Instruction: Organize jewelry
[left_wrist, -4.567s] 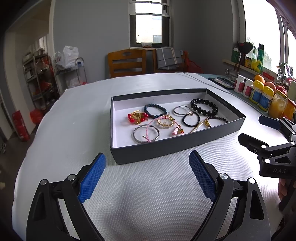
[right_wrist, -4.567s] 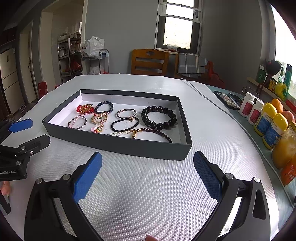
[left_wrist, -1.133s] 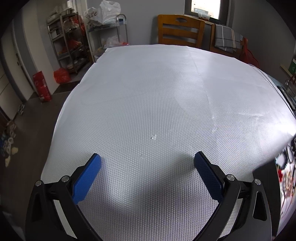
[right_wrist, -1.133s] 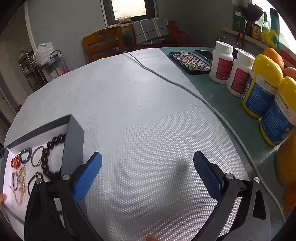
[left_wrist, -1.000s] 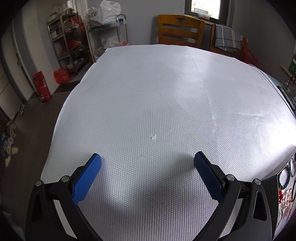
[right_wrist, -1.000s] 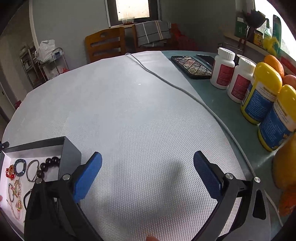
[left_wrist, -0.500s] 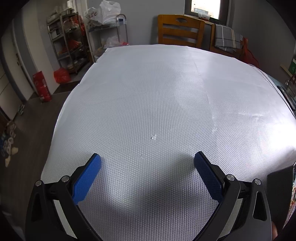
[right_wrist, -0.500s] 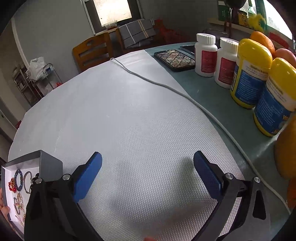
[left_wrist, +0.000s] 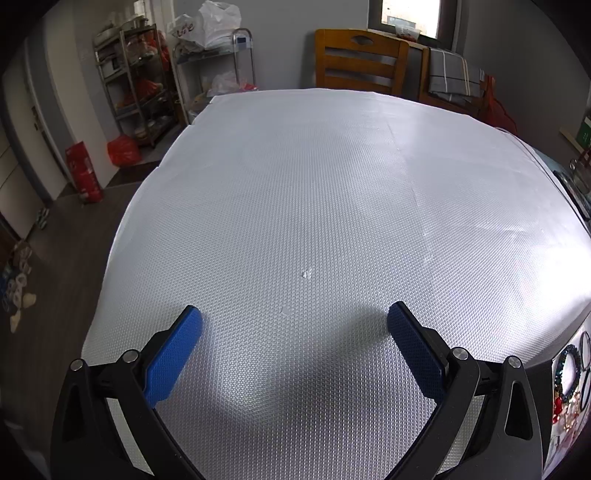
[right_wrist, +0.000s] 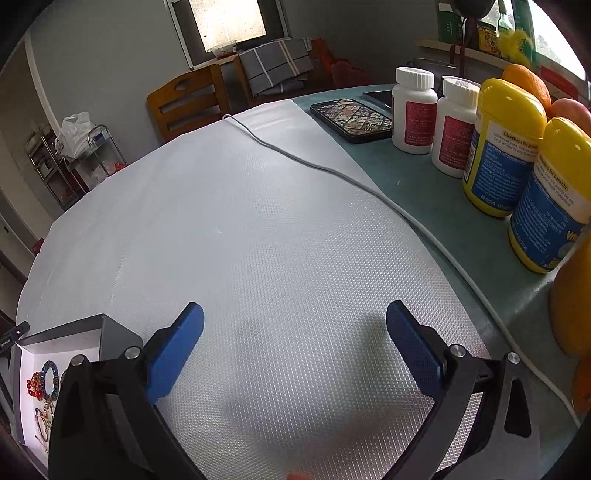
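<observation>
Both the left gripper (left_wrist: 291, 328) and the right gripper (right_wrist: 293, 325) hover over the bare tabletop (left_wrist: 332, 206), jaws spread and holding nothing; the jewelry box (right_wrist: 110, 334) sits between them near the tabletop's front edge

bright window daylight, soft shadows, fisheye-warped edges

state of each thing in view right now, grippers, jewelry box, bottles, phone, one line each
left gripper: open, empty, over bare mat
right gripper: open, empty, over bare mat
jewelry box: lidless, bracelets lying inside
white bottles: upright, capped
yellow bottles: upright, capped
phone: lying flat on the table
cable: loose along the mat edge
</observation>
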